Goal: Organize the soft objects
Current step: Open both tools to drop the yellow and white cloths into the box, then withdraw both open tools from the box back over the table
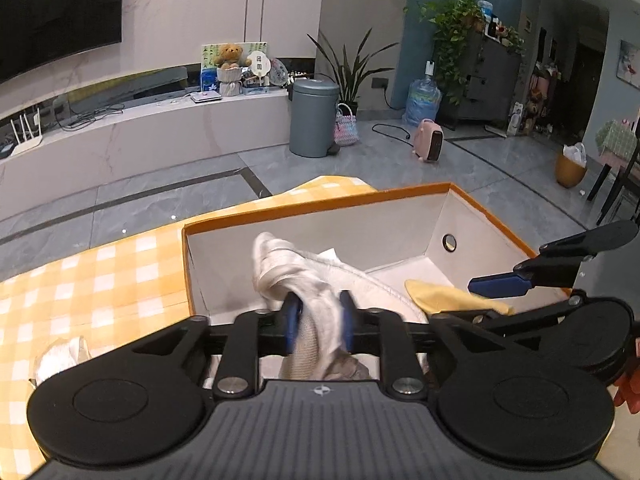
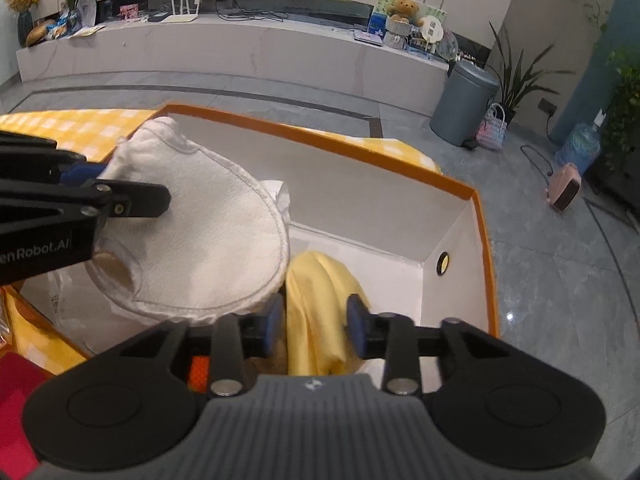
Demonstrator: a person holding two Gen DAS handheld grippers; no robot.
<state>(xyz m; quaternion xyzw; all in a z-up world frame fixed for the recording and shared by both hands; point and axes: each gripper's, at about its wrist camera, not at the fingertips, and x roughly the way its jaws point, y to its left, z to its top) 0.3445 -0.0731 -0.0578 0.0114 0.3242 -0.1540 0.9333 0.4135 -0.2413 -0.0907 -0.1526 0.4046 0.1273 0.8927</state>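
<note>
An orange-rimmed white box [image 1: 420, 194] [image 2: 320, 136] stands on a yellow checked tablecloth [image 1: 100, 280]. My left gripper [image 1: 319, 322] is shut on a white stitched cloth [image 1: 304, 280] and holds it over the box's left part; it also shows in the right wrist view [image 2: 208, 240]. My right gripper [image 2: 316, 320] is open, its blue pads either side of a yellow cloth [image 2: 316, 304] that hangs into the box. In the left wrist view the yellow cloth [image 1: 448, 296] lies by the right gripper's fingers [image 1: 504, 284].
Another white cloth [image 1: 60, 356] lies on the tablecloth left of the box. A red item [image 2: 16, 392] sits at the lower left. On the floor beyond stand a grey bin [image 1: 312, 118], a pink heater [image 1: 428, 140] and a water jug [image 1: 422, 100].
</note>
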